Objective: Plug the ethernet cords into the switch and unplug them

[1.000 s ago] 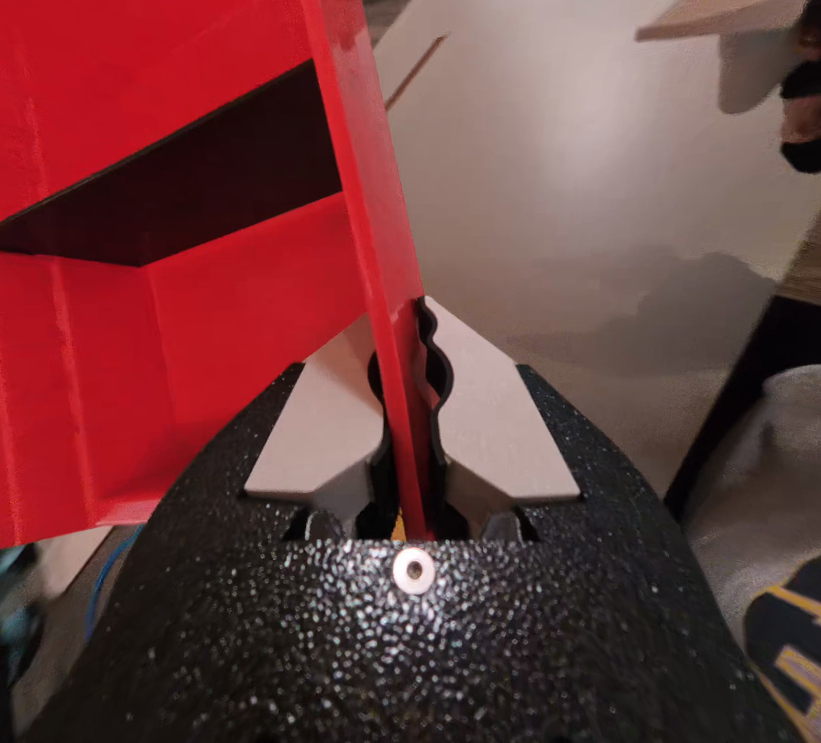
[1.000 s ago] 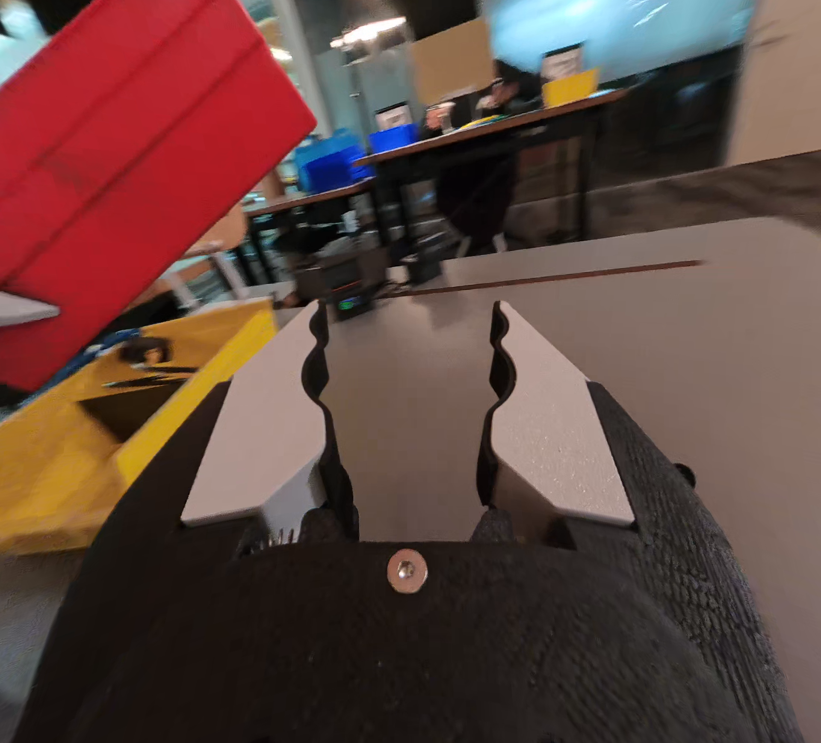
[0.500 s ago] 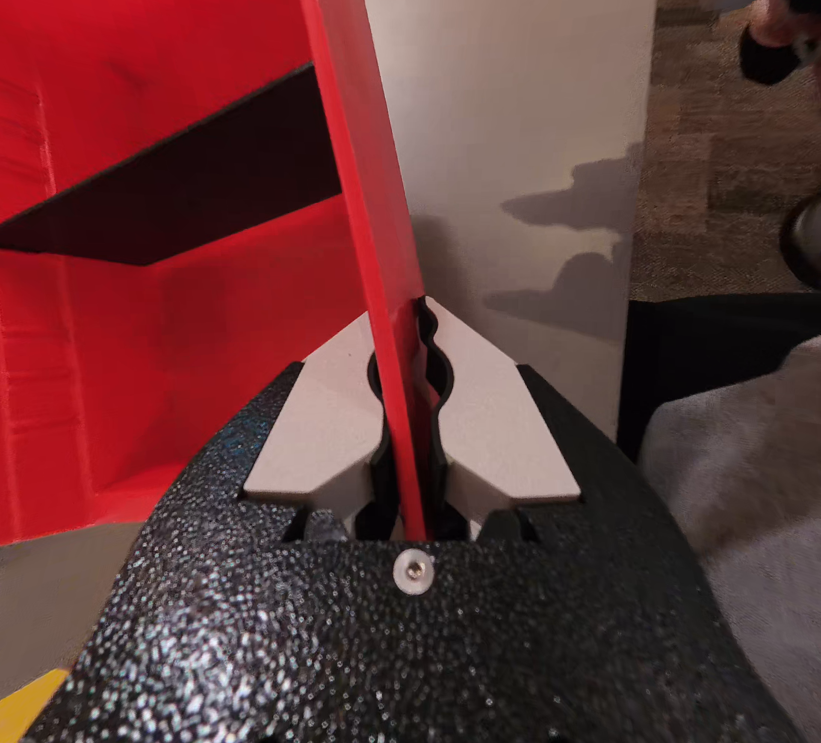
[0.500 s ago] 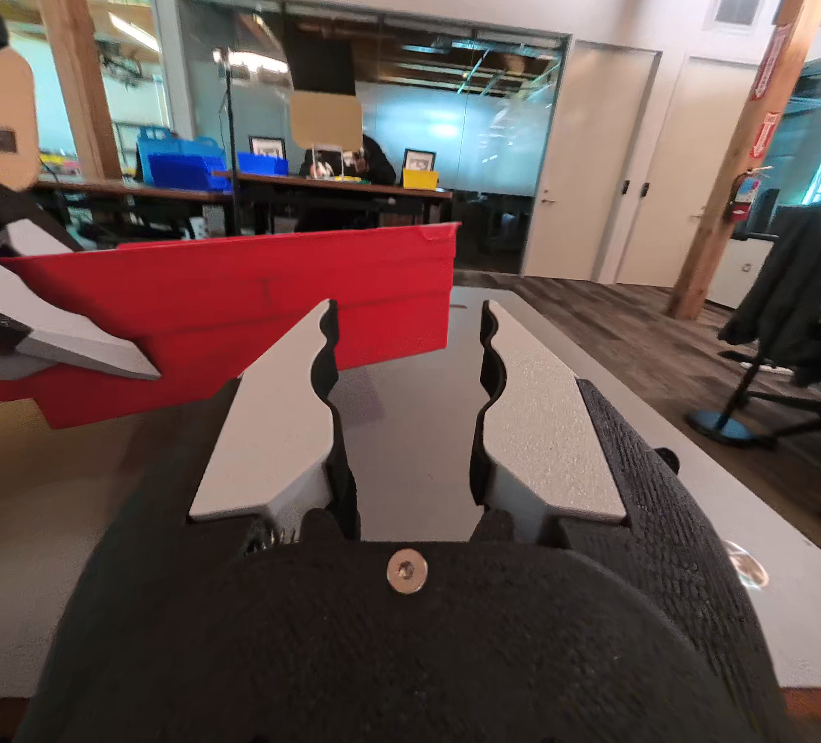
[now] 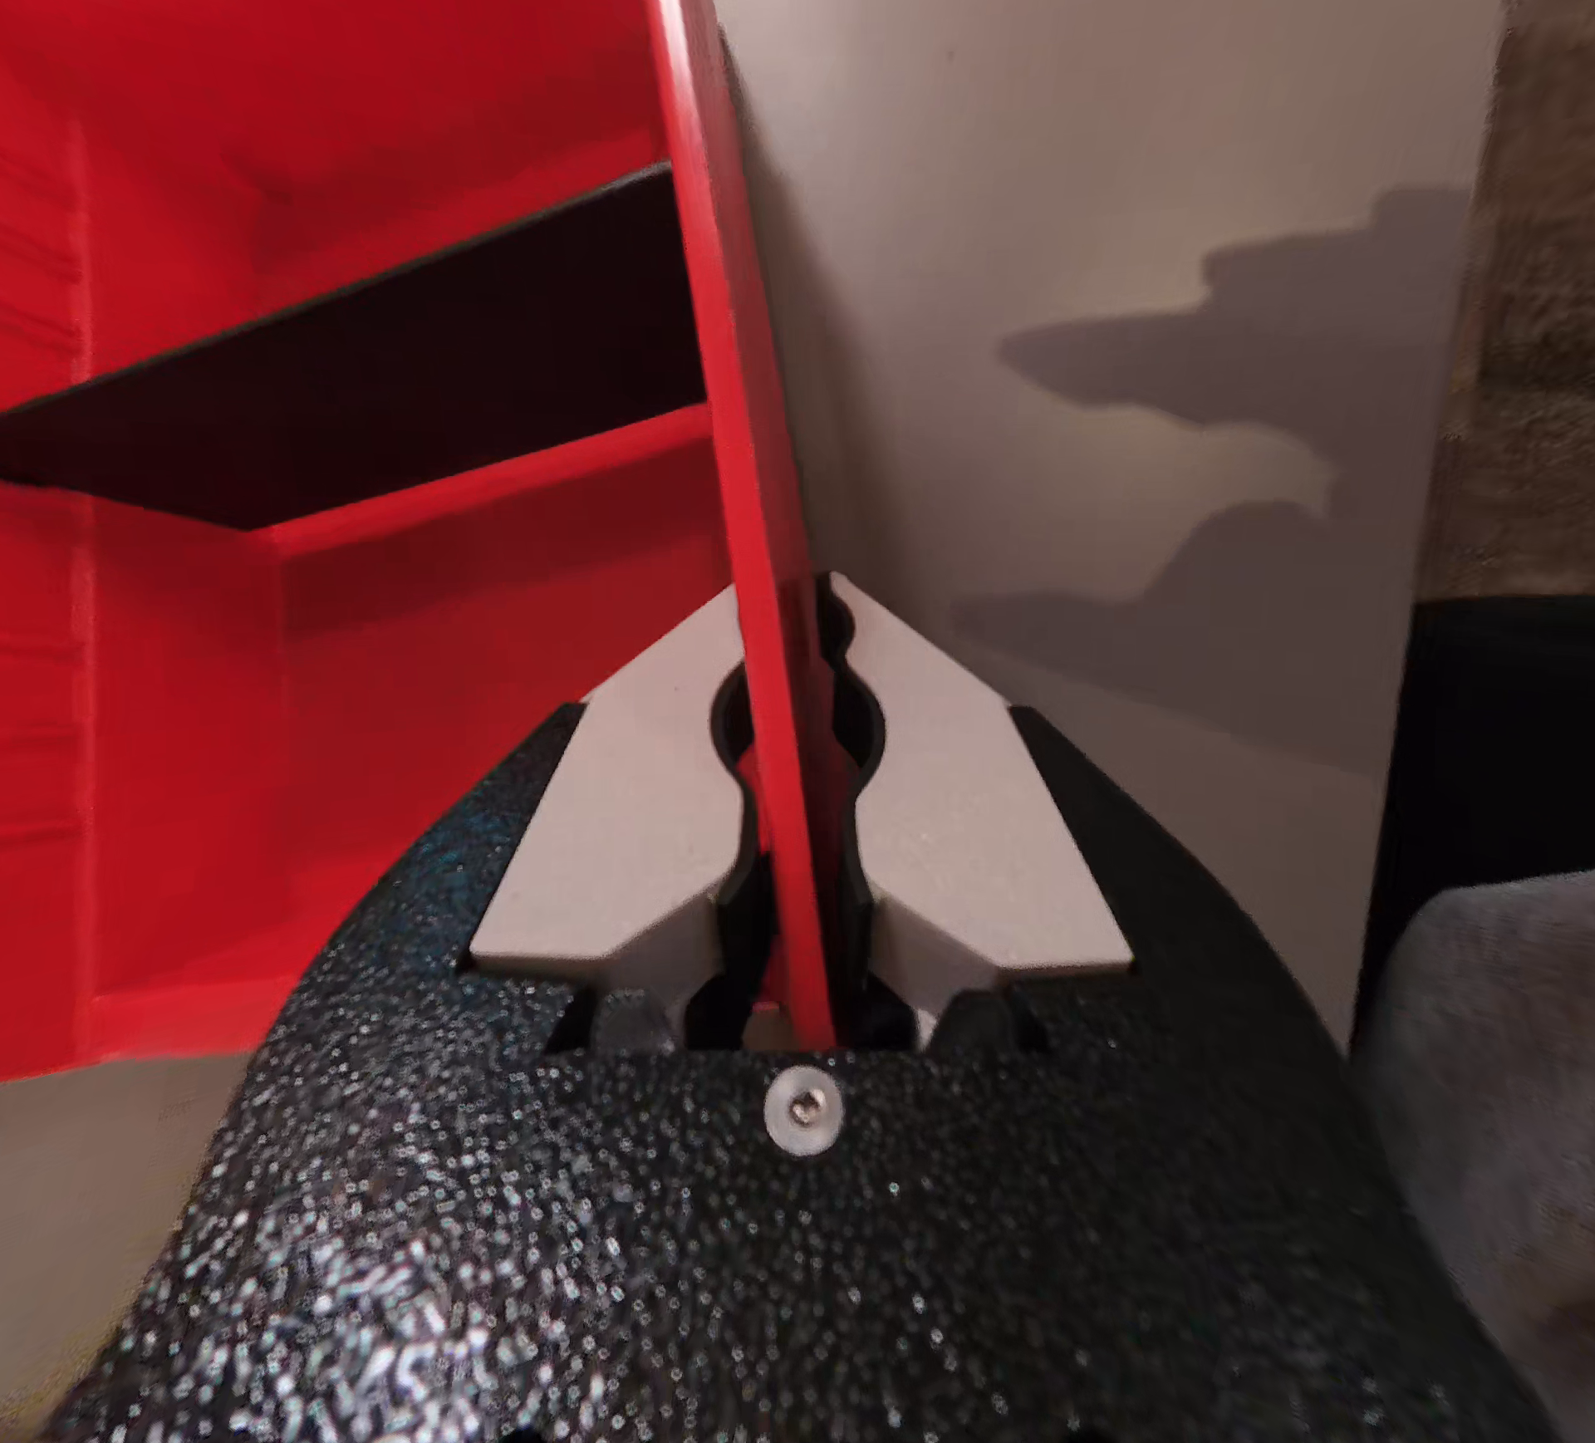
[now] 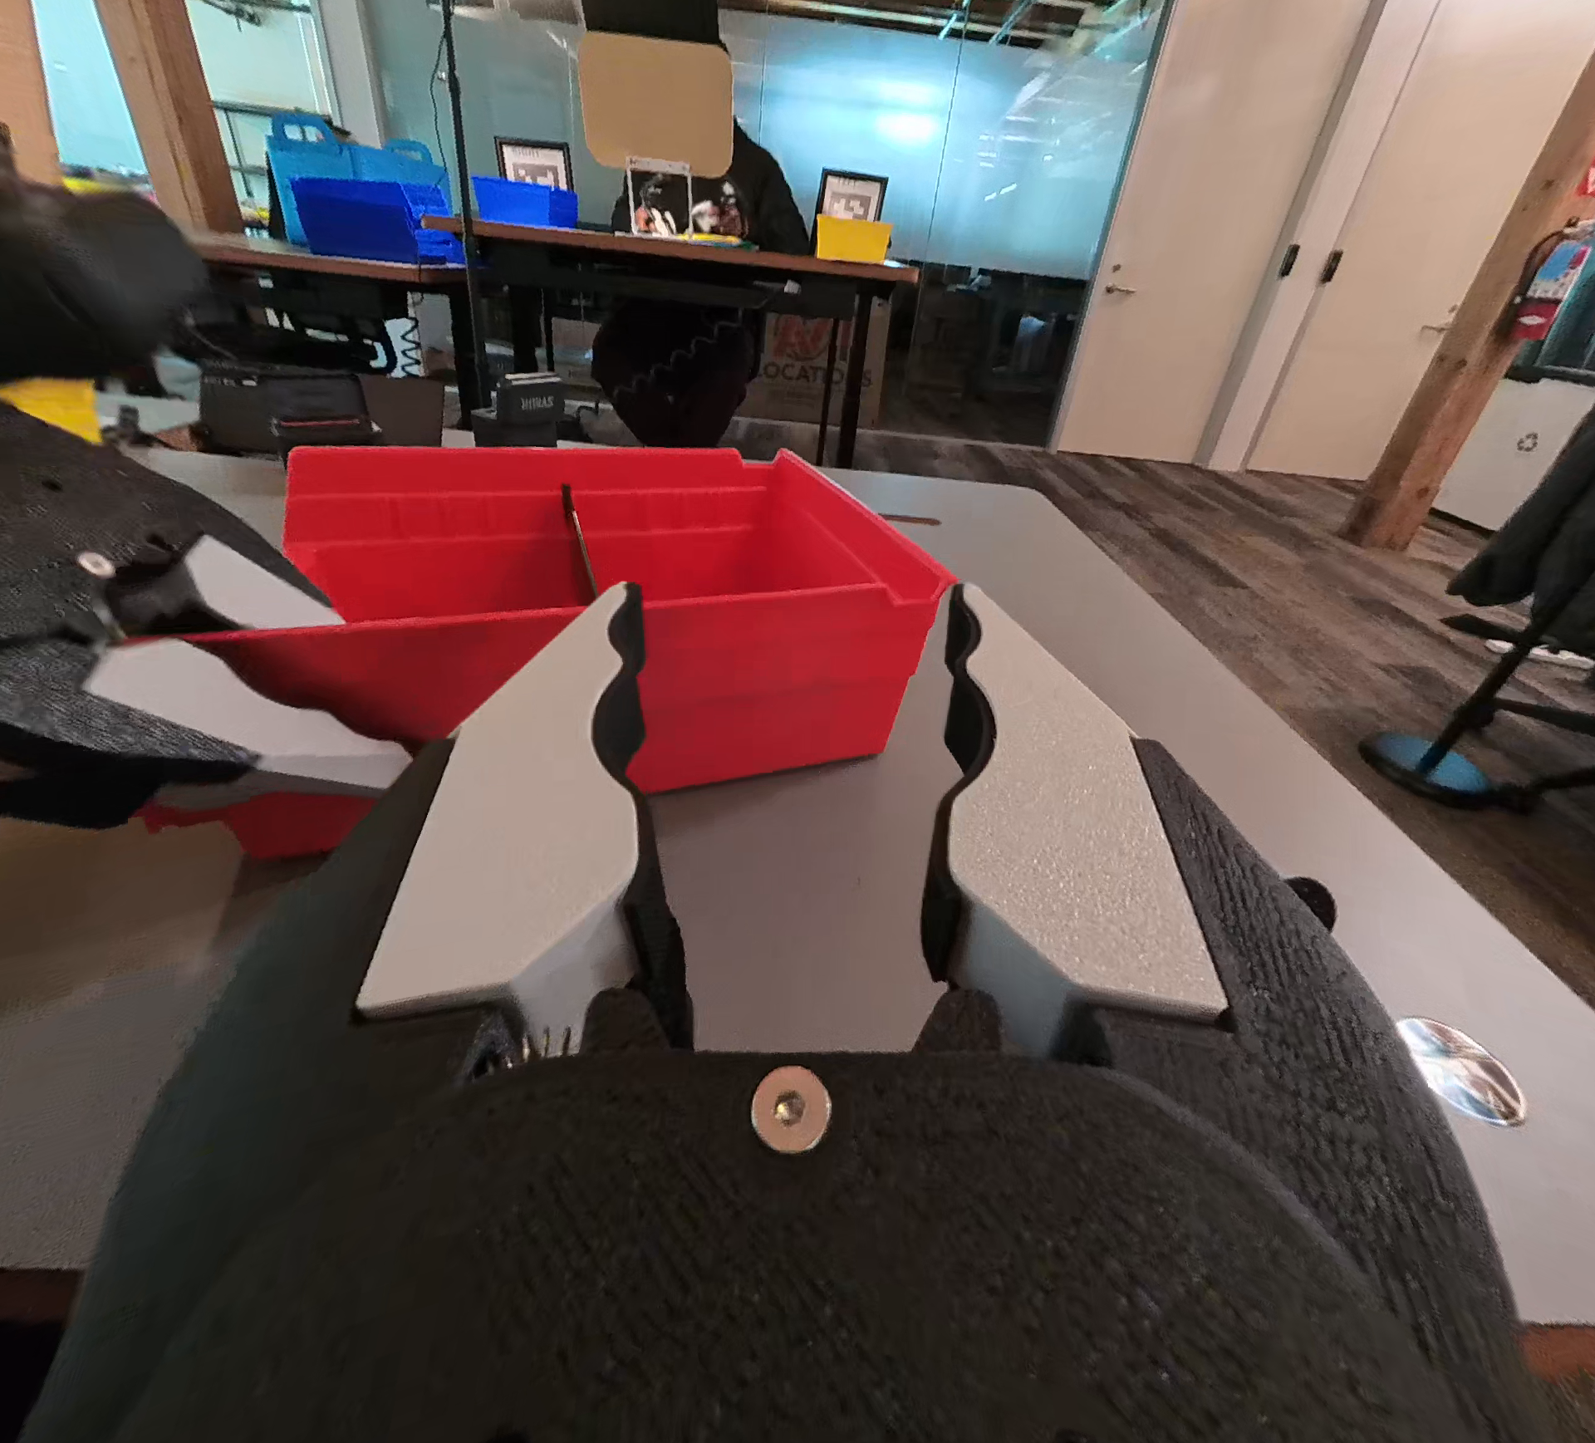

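1. One red plastic bin (image 6: 759,676) sits on the grey table (image 6: 1165,754); a single black divider (image 6: 580,543) stands upright inside it, splitting it into two compartments, both bare in the parts that show.
2. Two grippers show. The left gripper (image 5: 790,720) is clamped on the bin's thin side wall (image 5: 742,452), one grey finger (image 5: 639,815) inside the bin and the other outside.
3. In the right wrist view the left gripper (image 6: 207,651) reaches in from the left edge, level with the bin's rim.
4. The right gripper (image 6: 790,711) hovers above the table, just in front of the bin, its jaws spread wide with only bare tabletop between them; it points at the bin's near right corner.
5. No ethernet cord or switch shows in either view.
6. One person (image 6: 690,331) sits at a far desk (image 6: 673,254) bearing several blue bins (image 6: 371,210) and one yellow bin (image 6: 853,249).
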{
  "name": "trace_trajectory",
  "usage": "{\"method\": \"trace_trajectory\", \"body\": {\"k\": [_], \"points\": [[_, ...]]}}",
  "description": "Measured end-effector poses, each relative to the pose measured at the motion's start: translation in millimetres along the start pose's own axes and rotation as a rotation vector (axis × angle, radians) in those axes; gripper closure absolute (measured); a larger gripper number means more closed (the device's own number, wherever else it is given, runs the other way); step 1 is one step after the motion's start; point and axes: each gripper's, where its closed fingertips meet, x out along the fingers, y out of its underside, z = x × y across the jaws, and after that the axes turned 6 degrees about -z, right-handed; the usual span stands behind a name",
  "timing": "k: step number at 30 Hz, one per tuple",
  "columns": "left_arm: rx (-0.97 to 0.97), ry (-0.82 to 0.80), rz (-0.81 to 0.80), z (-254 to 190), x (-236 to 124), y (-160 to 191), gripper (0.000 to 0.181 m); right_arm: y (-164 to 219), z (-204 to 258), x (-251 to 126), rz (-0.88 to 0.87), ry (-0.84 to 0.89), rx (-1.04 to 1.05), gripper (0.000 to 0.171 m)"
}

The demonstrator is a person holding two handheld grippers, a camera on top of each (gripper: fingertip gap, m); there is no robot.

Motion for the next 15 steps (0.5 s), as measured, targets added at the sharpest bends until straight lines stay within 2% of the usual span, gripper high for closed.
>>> {"method": "trace_trajectory", "body": {"k": [3, 5, 7, 11, 14, 15], "points": [[-0.054, 0.011, -0.175, 1, -29, -22, 0.130, 12, 8, 4, 0.070, -0.019, 0.018, 0.094], [-0.100, 0.011, -0.300, 4, -64, -34, 0.105, 21, 23, 10, 0.123, -0.033, 0.119, 0.086], [-0.123, -0.053, -0.412, 18, -109, -33, 0.090, 29, 50, 18, 0.178, -0.055, 0.214, 0.073], [-0.174, -0.358, -0.465, 67, -203, 15, 0.079, 43, 97, 40, 0.261, 0.005, 0.207, 0.029], [-0.280, -0.629, -0.407, 100, -269, 77, 0.074, 52, 127, 60, 0.358, 0.036, 0.228, 0.011], [-0.317, -0.723, -0.370, 108, -289, 100, 0.071, 54, 136, 65, 0.376, 0.030, 0.242, 0.011]]}}
